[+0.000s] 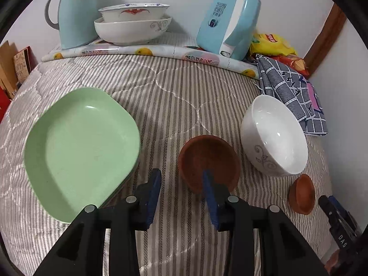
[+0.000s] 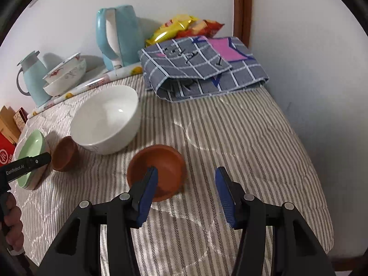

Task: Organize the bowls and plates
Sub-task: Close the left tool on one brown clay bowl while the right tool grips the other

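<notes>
left gripper (image 1: 181,186) apart | brown bowl (image 1: 208,162) at right finger | right gripper (image 2: 186,184) apart

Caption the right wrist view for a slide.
Open right gripper near small brown clay bowl on striped quilt.

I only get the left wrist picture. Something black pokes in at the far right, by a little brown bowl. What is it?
Observer: That's the right gripper, open. In its own view, one blue finger overlaps the brown bowl.
Operator: Is it gripping the bowl?
Observer: No. The other finger stands well clear, over the bare striped cover.
Operator: Who holds the gripper I look through?
Observer: A bare hand shows at the right view's left edge, on a black handle.
</notes>
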{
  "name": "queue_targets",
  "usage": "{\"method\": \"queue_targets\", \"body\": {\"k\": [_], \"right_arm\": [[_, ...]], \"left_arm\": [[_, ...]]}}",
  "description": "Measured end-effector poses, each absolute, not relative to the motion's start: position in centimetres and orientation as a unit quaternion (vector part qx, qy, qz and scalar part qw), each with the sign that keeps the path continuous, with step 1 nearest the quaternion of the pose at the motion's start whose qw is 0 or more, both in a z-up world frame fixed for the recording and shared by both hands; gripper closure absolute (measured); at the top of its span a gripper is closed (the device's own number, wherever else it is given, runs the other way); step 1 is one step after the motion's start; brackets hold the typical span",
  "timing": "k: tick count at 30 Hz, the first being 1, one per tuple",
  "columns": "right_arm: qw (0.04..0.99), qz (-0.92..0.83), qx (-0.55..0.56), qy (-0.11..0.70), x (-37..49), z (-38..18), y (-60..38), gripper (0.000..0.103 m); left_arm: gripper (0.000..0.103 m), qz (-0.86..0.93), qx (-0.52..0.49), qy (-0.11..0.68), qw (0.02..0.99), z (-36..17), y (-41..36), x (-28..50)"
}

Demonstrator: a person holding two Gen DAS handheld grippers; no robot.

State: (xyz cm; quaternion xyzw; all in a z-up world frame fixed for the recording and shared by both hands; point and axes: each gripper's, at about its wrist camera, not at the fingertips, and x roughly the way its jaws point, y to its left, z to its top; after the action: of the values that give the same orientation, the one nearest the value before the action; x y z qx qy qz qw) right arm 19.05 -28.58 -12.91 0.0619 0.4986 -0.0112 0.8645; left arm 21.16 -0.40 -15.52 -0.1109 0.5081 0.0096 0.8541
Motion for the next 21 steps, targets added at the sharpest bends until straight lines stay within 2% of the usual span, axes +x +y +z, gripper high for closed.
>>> {"method": "queue_targets", "body": {"k": [10,16,21], "right_arm": [[0.852,-0.007,0.078,0.517,20.4,-15.3,-28.8,0.052],[0.845,0.004,0.078,0.529,21.4,-16.4,-28.6,0.061],[0.842,0.007,0.079,0.534,21.8,-17.1,-28.6,0.062]], "left_arm": [[0.068,0.017,-0.126,0.515,0.848,-17.2,-0.7,22.6],[0.068,0.026,-0.125,0.523,0.843,-18.0,-0.8,23.3],[0.068,0.032,-0.127,0.52,0.844,-18.4,-0.8,23.6]]}}
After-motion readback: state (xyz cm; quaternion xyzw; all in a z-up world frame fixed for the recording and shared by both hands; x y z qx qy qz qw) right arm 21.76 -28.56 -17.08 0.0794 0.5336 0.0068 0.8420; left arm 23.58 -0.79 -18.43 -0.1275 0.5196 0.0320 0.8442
